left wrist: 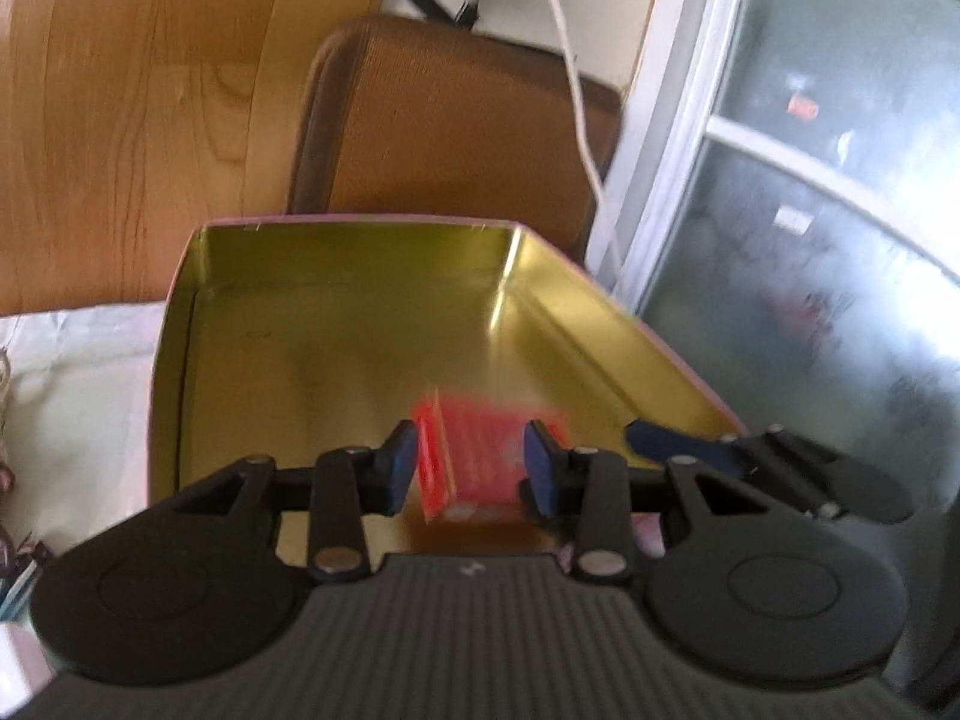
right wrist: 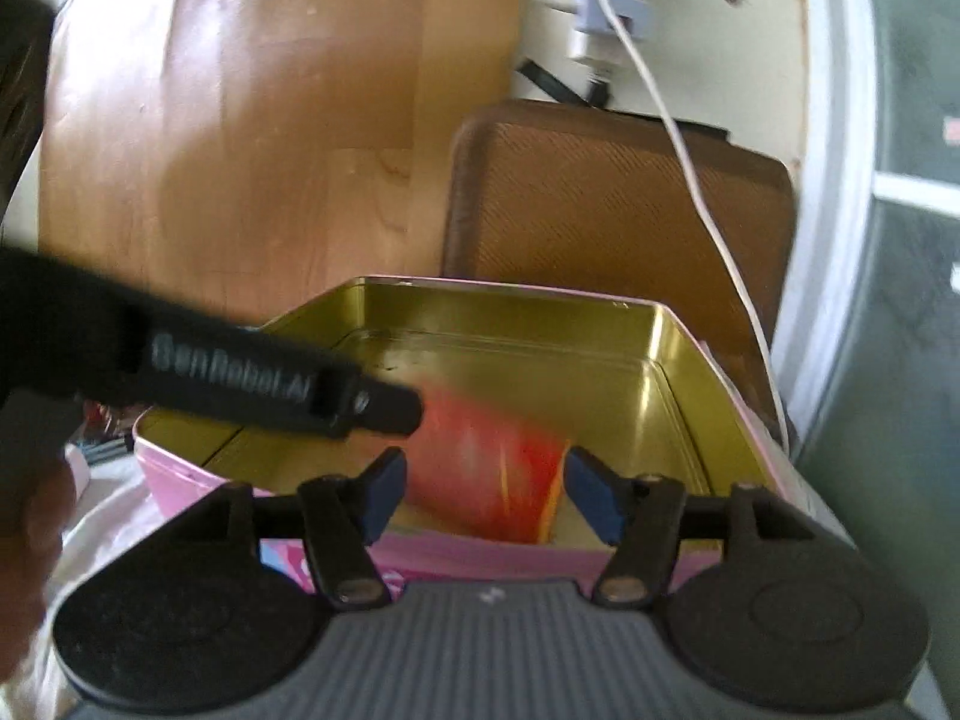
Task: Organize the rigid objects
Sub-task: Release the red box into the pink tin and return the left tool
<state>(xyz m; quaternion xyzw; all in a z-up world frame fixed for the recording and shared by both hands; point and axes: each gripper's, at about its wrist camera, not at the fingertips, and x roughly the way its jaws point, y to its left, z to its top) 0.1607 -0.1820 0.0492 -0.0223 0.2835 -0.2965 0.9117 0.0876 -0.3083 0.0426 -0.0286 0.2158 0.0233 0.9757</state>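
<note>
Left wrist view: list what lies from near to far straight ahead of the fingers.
Blue-padded fingers → red box between them → bare gold floor of the tin → tin's far wall → brown chair back → white cable.

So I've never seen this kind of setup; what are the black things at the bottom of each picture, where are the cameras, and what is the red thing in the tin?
There is no robot here: a person holds a two-finger tool in each hand, with a fisheye camera on each looking along its fingers. One picture is from the left gripper, the other from the right gripper, which also shows the left tool reaching in from the left. Both sit over an open tin, gold inside and pink outside, on a white cloth. A blurred red box lies between the left jaws; whether they grip it is unclear. The right jaws stand open, holding nothing.
</note>
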